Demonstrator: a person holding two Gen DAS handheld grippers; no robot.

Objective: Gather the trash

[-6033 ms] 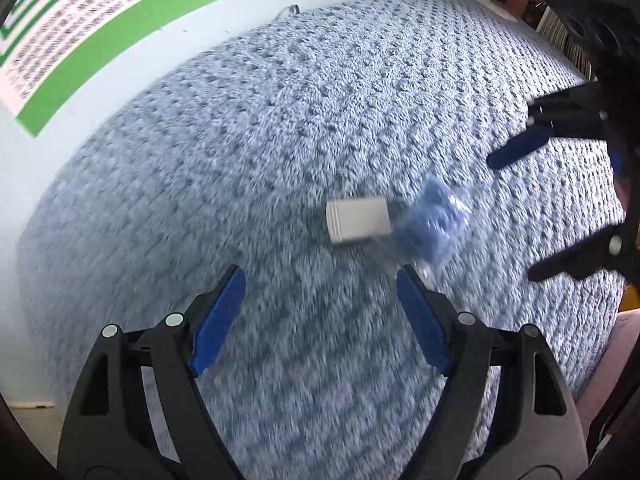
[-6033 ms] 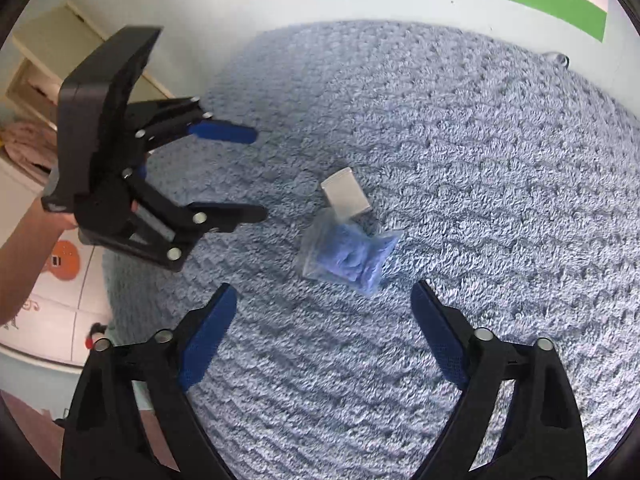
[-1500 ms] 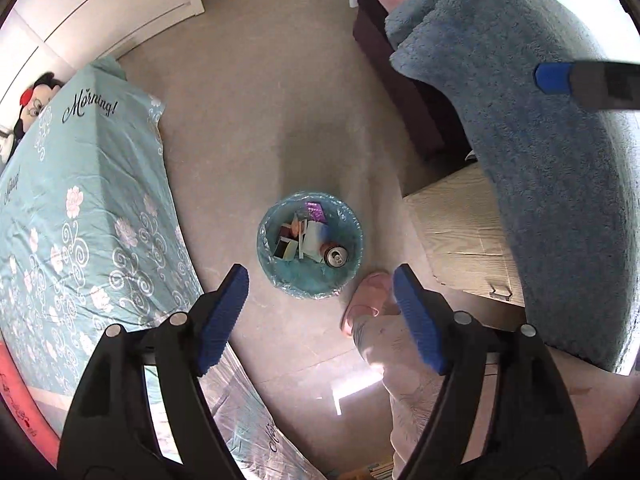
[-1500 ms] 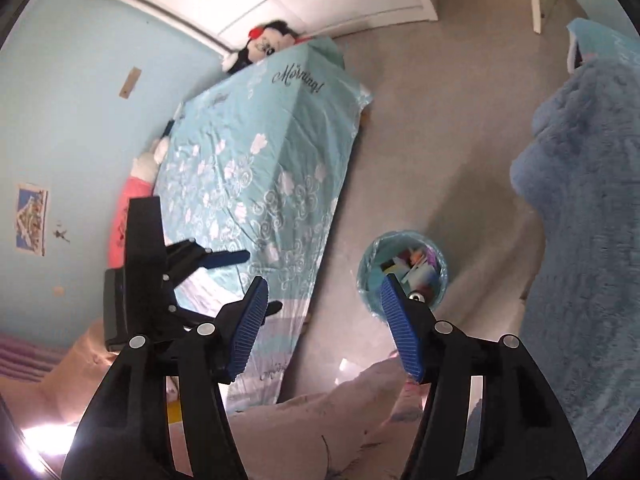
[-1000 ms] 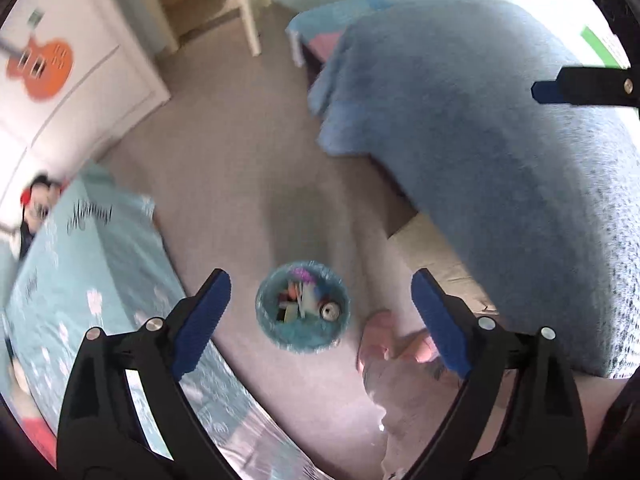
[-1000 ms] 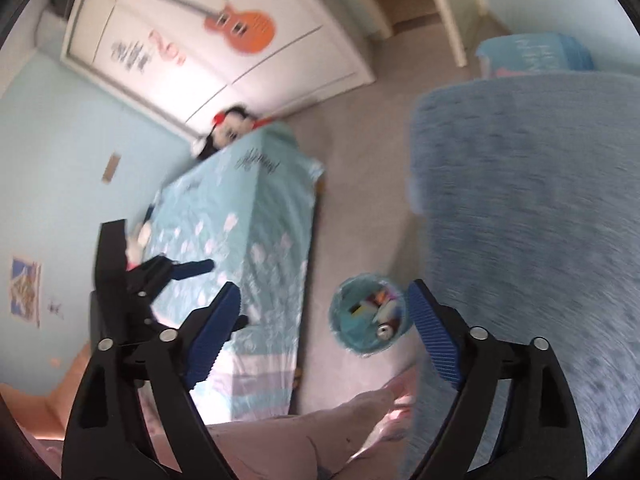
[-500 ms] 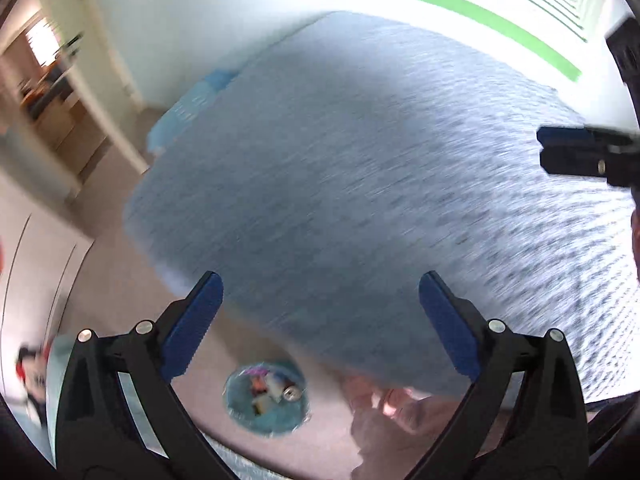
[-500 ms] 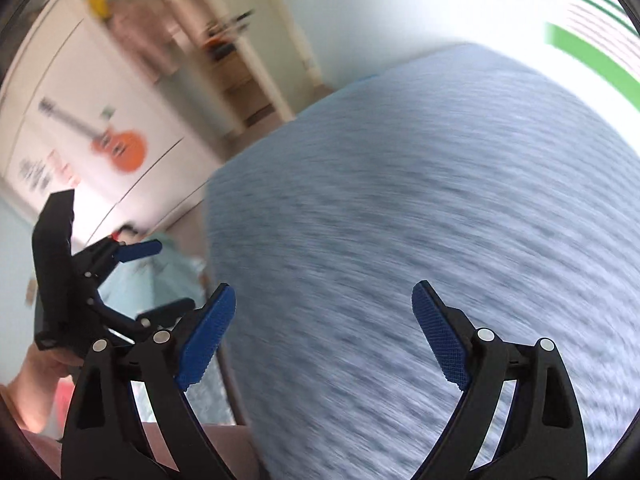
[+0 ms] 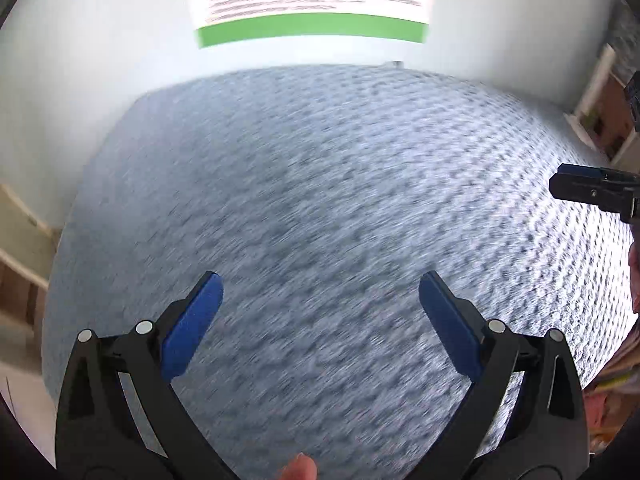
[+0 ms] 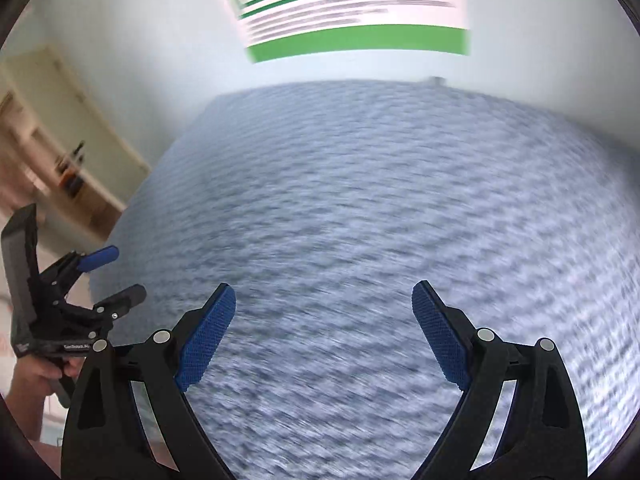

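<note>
1. Left gripper point(image 9: 320, 296): jaws spread wide, blue pads point(image 9: 192, 326) holding nothing, poised above the blanket.
2. Right gripper point(image 10: 324, 306): jaws likewise wide apart and empty, touching nothing.
3. Blue-grey textured blanket point(image 9: 340, 200): covers the bed and fills both views; its surface is motion-blurred, and no trash can be made out on it.
4. Green-and-white striped poster point(image 10: 360, 12): on the pale wall beyond the blanket's far edge.
5. Shelving point(image 10: 60, 160): beside the blanket's left edge.
</note>
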